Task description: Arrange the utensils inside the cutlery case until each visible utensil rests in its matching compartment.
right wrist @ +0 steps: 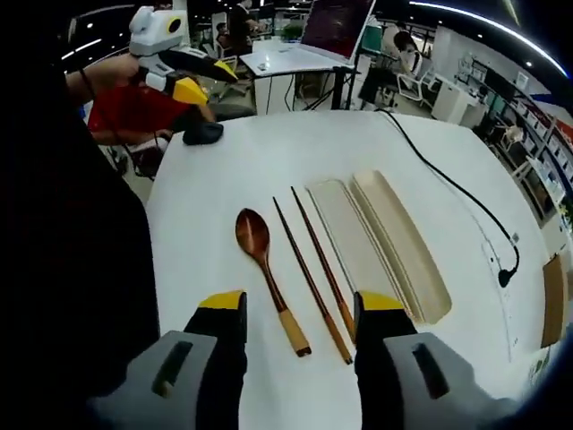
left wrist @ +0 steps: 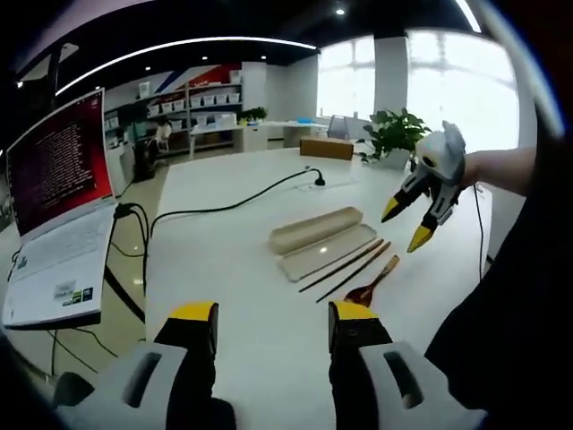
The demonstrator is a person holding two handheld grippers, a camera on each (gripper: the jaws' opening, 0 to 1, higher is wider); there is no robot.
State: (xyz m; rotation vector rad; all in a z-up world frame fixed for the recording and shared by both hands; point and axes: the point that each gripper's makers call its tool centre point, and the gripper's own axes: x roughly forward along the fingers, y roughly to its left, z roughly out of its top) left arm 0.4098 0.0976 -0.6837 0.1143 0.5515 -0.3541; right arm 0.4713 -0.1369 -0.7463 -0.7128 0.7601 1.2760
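Lying on the round white tabletop, out of any compartment: a dark brown wooden spoon with a paler handle tip and a pair of slim dark wooden chopsticks, set side by side and nearly parallel. Spoon bowl away from the right gripper's camera, handle end toward it; chopsticks between spoon and case. Just beside the chopsticks, a flat beige cutlery case tray, and touching its far edge a long beige rounded lid or second half, both lying open-side visible. Too blurred to tell any dividers inside the tray. No brand or label readable on case or utensils.

Seen from the left gripper view, the same set further off: case halves, chopsticks, spoon.

Left gripper, yellow-tipped black jaws spread wide apart, holding nothing, above bare table near the edge. Right gripper, jaws likewise parted wide and empty, tips straddling the handle ends of spoon and chopsticks without visible contact.

Off to the side, an open laptop with a red screen full of small text, unreadable at this size, with small stickers on its palm rest, also illegible. Black cable running across the table to a plug.
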